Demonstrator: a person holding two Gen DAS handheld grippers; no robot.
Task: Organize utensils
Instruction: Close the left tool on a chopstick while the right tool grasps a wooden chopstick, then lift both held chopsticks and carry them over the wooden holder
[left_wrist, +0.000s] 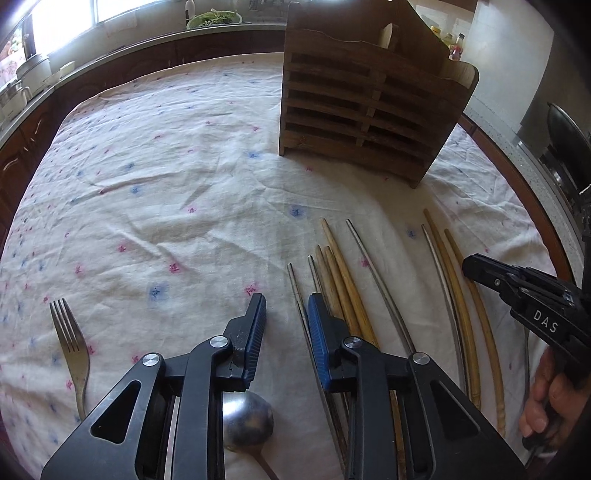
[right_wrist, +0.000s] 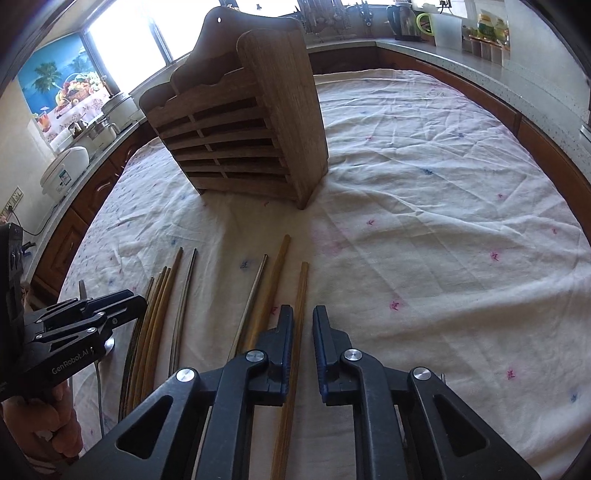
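Note:
Several wooden and metal chopsticks (left_wrist: 347, 284) lie side by side on the flowered cloth, in front of a slatted wooden utensil holder (left_wrist: 354, 110) (right_wrist: 240, 140). My left gripper (left_wrist: 287, 301) is open over the cloth, and a thin metal chopstick (left_wrist: 295, 284) runs between its fingers without touching the pads. My right gripper (right_wrist: 303, 312) stands with a narrow gap. A wooden chopstick (right_wrist: 302, 284) runs through that gap close to the left pad, with cloth showing on its other side. A fork (left_wrist: 72, 343) lies at the left and a metal spoon (left_wrist: 247, 417) sits under the left gripper.
The white tablecloth (left_wrist: 166, 184) (right_wrist: 424, 221) covers a round table ringed by brown cabinets and a grey counter (right_wrist: 498, 66). A rice cooker (right_wrist: 66, 166) and jars stand on the counter. A hand (left_wrist: 546, 406) holds the right gripper's handle.

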